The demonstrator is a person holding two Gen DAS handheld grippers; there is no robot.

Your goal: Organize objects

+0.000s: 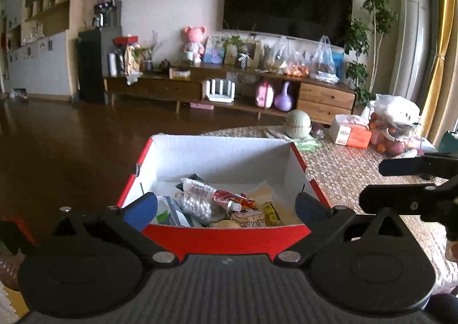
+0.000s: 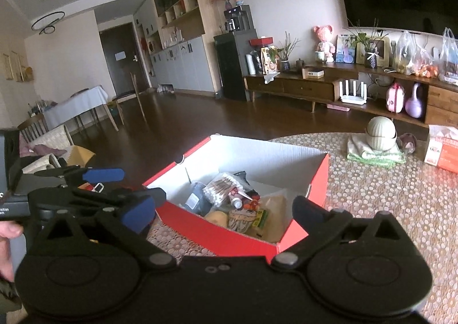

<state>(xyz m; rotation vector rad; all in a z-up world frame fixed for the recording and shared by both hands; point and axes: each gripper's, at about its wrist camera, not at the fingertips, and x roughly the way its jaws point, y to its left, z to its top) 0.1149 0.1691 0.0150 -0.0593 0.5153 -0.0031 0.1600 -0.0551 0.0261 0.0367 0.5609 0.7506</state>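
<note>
- The red box [image 1: 226, 238] with a white inside sits on the desk [image 1: 357, 169], near its left edge, and its top is open.
- The left claw [image 1: 226, 209] is spread wide and grasps nothing; its blue-padded fingers [image 1: 140, 209] stand at the near wall of the box, one toward each near corner, so the box lies straight ahead between them.
- The right claw [image 2: 226, 212] is likewise released and holds nothing; from its view the box [image 2: 217, 235] lies ahead with a near corner turned toward it, between the two fingers [image 2: 138, 214].
- The left claw [image 2: 111, 184] shows in the right wrist view just left of the box, and the right claw [image 1: 400, 181] shows in the left wrist view to the right of the box, over the desk.
- Inside the box lie small things in a loose heap: a clear pack of cotton swabs [image 1: 196, 198], a small tube with a white cap [image 1: 229, 201], and a packet printed with a cartoon face [image 1: 249, 216].
- Farther right on the desk [image 2: 386, 195] stand a pale green round container [image 1: 297, 123] on a folded cloth [image 2: 375, 153], and an orange tissue box [image 1: 350, 132], all well apart from the red box.
</note>
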